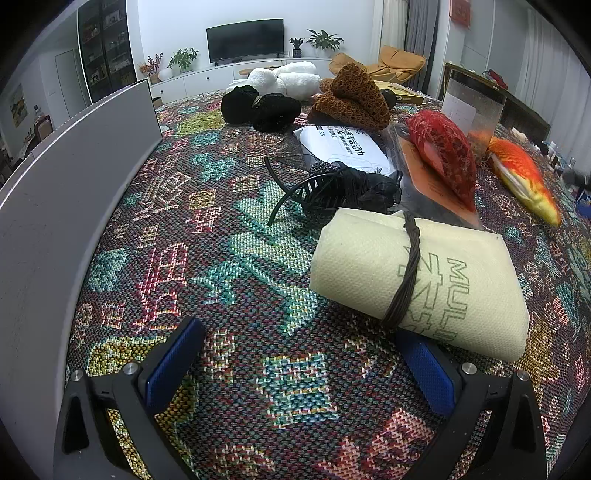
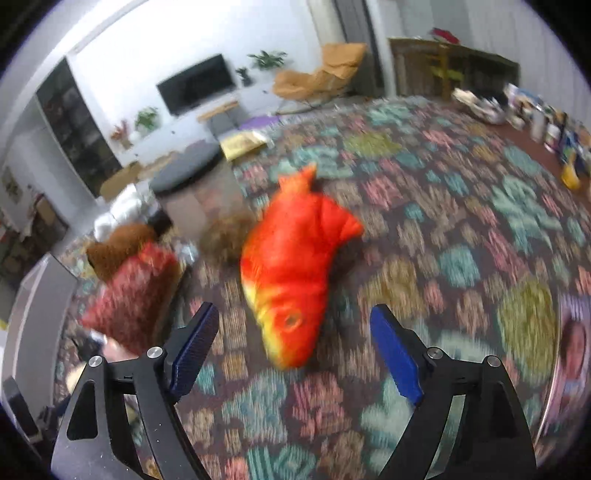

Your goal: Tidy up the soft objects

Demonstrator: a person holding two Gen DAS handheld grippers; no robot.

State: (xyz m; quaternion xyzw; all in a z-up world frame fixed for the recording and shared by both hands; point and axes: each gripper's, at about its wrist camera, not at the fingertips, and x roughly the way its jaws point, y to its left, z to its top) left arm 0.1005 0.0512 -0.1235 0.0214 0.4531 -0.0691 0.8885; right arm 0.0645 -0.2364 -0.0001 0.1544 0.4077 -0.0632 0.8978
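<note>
Now | right gripper [image 2: 291,347] wide, empty | plush fish [image 2: 291,269] | left gripper [image 1: 299,365] wide, empty

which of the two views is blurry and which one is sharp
Right wrist view is motion-smeared: the orange fish plush and the tablecloth are streaked. Left wrist view is crisp: print on the cream cloth roll is legible; fisheye bends the grey panel.

walls: white | television [image 1: 245,40]: dark, upper centre on the wall above a low white cabinet [image 1: 221,75] | potted plants [image 1: 325,40]: along the cabinet top | dark shelving unit [image 1: 105,48]: upper left | tan armchair [image 1: 384,64]: upper right beside grey curtains [image 1: 415,29] | worktop [image 1: 236,266]: covered by a multicoloured woven cloth
</note>
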